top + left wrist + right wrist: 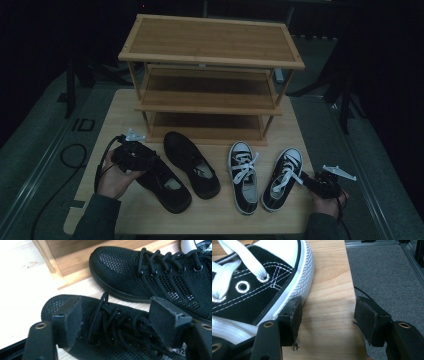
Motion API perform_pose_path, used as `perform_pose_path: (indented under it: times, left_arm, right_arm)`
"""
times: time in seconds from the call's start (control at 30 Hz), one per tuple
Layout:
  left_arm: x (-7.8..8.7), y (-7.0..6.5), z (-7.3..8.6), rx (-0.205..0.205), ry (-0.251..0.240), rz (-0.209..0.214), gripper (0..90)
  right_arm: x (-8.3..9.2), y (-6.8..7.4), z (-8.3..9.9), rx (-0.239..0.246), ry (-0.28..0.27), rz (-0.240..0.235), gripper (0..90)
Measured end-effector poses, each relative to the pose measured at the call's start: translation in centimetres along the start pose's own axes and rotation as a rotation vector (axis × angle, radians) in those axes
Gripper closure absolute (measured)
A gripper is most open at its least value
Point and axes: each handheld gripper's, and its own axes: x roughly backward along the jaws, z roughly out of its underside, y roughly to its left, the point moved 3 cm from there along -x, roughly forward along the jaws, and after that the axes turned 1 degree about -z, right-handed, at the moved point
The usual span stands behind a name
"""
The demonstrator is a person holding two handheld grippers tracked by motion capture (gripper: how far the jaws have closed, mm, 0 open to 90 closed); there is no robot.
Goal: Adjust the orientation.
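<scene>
Near the table's left edge, the left gripper gapes wide, empty, over the black shoe's laces; pinch lower, around its sides.

Black mesh lace-up shoe, laces tied, lies upright near the worktop's front-left corner (toe pointing away from the front edge), beside its mate.

A three-tier bamboo shoe rack stands at the far side of the light wooden surface, its shelves bare. The second black mesh shoe lies just in front of it, toe toward the rack. A black-and-white sneaker rests beside that one. Grey carpeted floor surrounds everything.
</scene>
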Motion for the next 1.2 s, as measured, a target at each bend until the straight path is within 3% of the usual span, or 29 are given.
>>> perform_pose_path:
  times: [0.5, 0.77, 0.93, 1.07, 1.2]
  left_arm:
    - [0.5, -1.4, 1.6, 0.028, 0.003, 0.052, 14.9]
    - [0.1, -2.5, 2.6, 0.011, 0.040, 0.042, 13.8]
    - [-0.2, -2.4, 3.3, 0.045, 0.064, 0.043, 14.4]
    - [-0.4, -2.5, 3.6, 0.062, 0.086, 0.056, 20.9]
    - [-0.2, -2.4, 3.7, 0.071, 0.099, 0.079, 43.2]
  right_arm:
    - [0.0, 0.0, 0.0, -0.001, 0.000, 0.000, 39.0]
    - [0.0, 0.0, 0.0, 0.000, -0.003, 0.002, 39.0]
    - [0.0, 0.0, 0.0, 0.000, -0.003, 0.002, 39.0]
    - [0.0, 0.0, 0.0, 0.000, -0.003, 0.002, 39.0]
    - [0.0, 0.0, 0.0, -0.001, -0.003, 0.002, 38.9]
